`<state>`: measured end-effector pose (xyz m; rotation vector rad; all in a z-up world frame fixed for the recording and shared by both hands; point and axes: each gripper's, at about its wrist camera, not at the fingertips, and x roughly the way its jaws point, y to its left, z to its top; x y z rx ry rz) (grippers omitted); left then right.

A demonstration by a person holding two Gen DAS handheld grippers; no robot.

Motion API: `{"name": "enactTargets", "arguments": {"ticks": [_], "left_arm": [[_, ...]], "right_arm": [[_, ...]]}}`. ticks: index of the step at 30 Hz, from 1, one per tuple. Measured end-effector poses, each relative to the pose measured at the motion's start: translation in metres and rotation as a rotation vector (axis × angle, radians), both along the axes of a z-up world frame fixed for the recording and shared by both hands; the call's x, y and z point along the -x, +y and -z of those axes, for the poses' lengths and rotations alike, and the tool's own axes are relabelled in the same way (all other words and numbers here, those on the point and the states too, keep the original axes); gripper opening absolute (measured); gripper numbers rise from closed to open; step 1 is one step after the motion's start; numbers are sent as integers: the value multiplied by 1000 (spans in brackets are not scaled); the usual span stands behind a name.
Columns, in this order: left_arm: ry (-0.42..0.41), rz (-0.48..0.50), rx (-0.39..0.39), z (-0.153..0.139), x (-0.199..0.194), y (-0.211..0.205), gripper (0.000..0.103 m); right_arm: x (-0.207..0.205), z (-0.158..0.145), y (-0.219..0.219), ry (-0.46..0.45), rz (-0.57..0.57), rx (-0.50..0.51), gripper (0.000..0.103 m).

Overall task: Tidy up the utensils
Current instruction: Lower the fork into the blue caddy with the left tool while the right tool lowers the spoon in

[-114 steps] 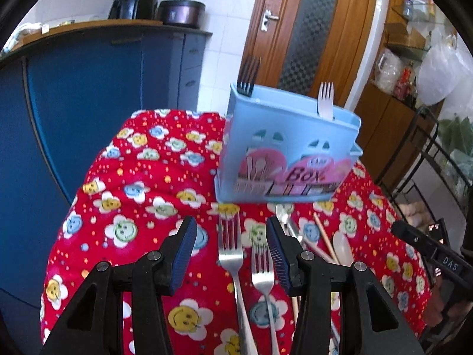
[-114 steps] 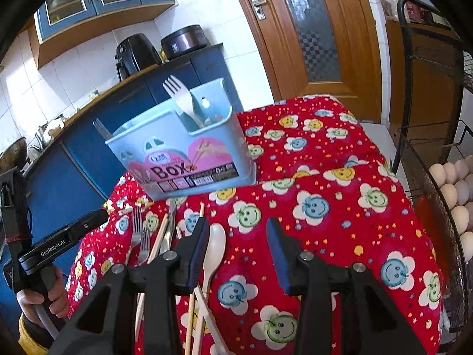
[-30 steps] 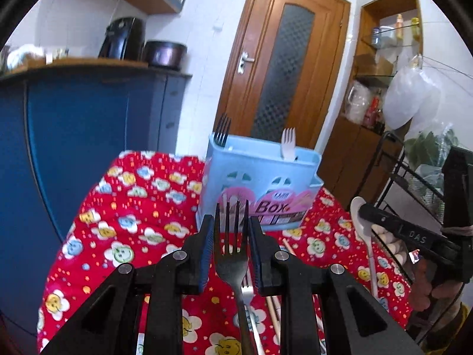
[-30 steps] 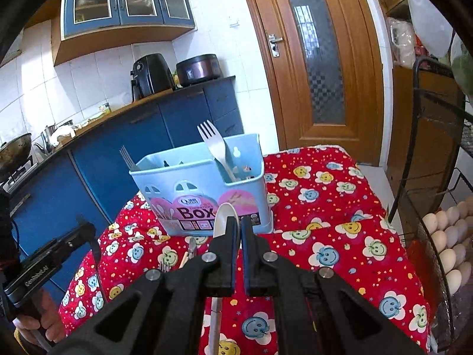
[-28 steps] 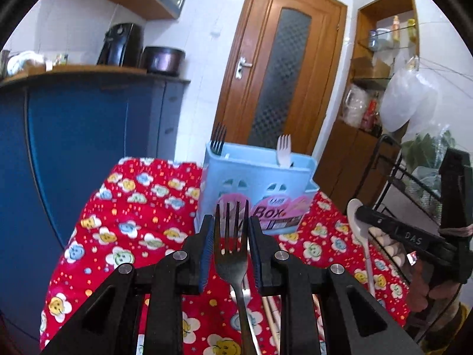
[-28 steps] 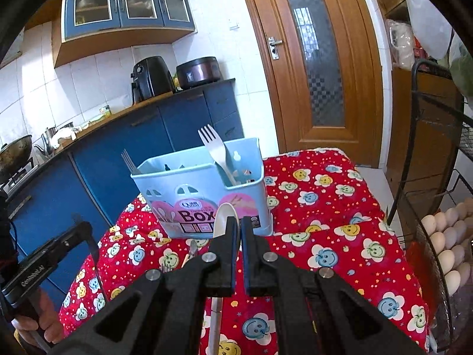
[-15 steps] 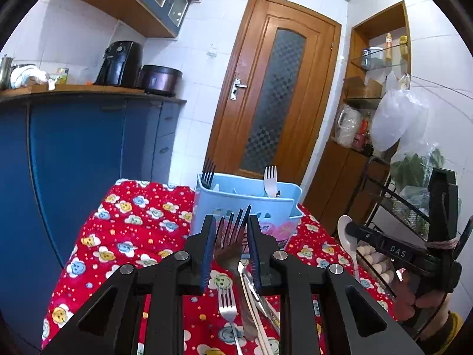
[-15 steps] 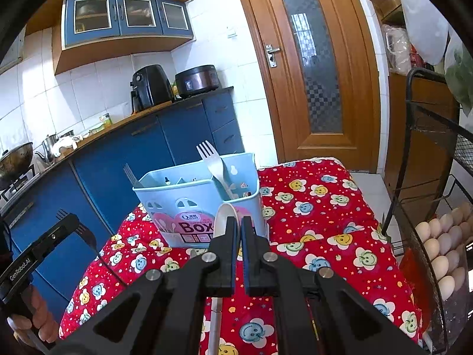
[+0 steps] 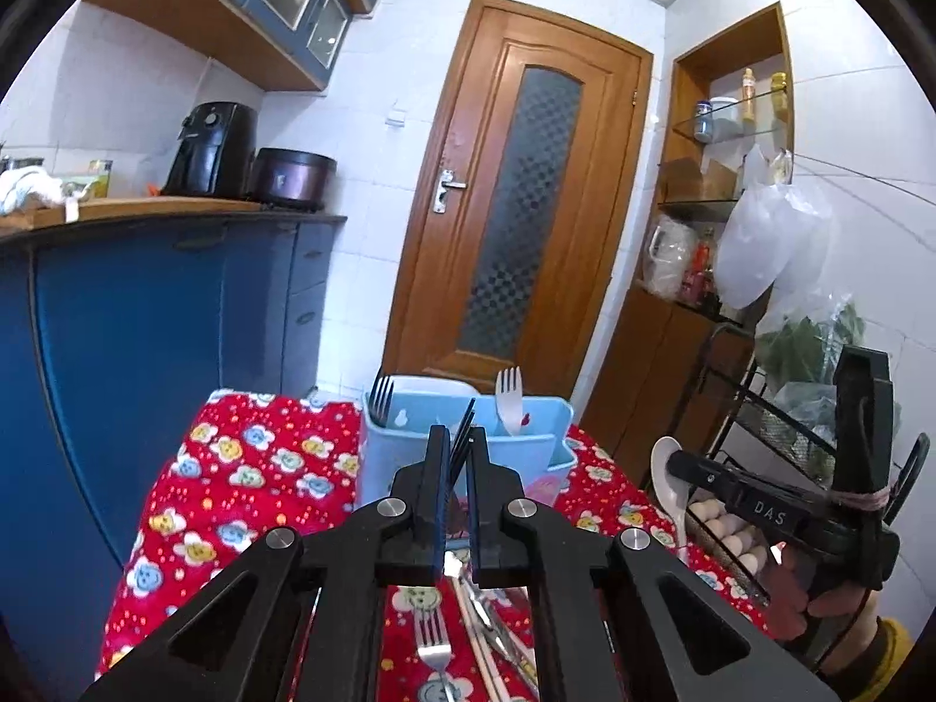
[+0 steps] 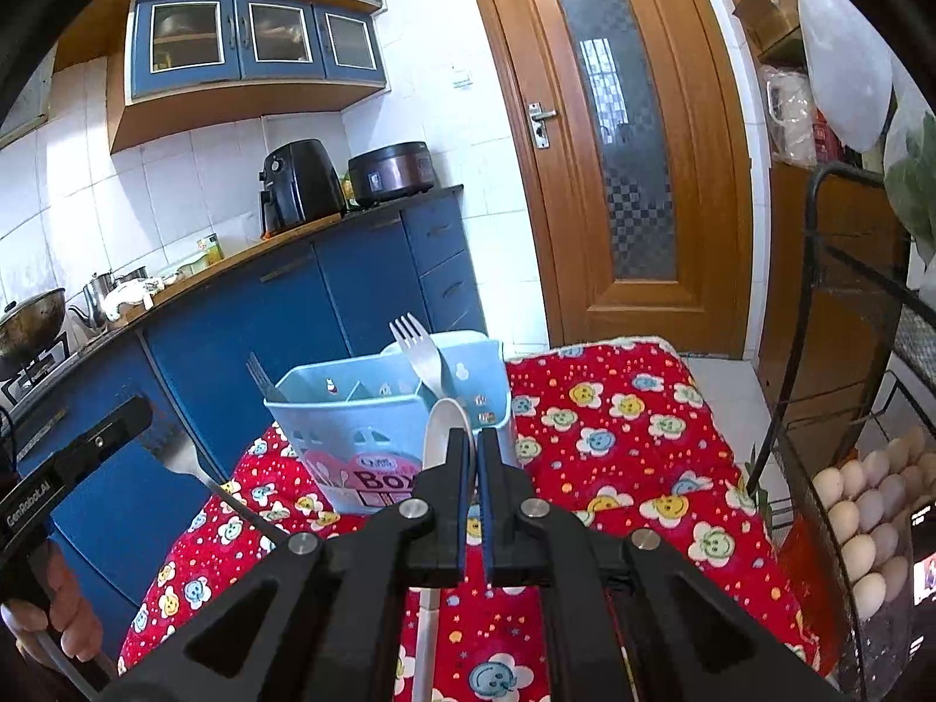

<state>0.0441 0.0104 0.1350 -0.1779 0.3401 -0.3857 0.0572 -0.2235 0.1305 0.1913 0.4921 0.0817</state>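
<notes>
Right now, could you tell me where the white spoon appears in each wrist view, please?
Left wrist view: the white spoon is at lower right, held upright beside the egg rack.
Right wrist view: spoon at centre, just above the fingers.
Shared landmark: the blue box.

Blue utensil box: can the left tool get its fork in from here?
Probably yes. The left tool grips a fork just short of the blue utensil box, whose top is open; nothing sits between them.

The fork handle hides behind the left gripper; the spoon handle runs off the bottom edge.
</notes>
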Motion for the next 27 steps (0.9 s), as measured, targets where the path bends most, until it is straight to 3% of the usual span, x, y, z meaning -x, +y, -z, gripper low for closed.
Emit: {"name": "enactTargets", "arguments": {"ticks": [8, 19, 27], "left_arm": [[19, 9, 20, -14, -19, 0, 5], [-16, -40, -60, -59, -46, -4, 5], [-93, -80, -127, -108, -66, -9, 5]], "right_arm": [[-6, -11, -1, -19, -2, 21, 5], [-21, -32, -6, -53, 19, 49, 4], [-39, -57, -11, -99, 40, 81, 4]]}}
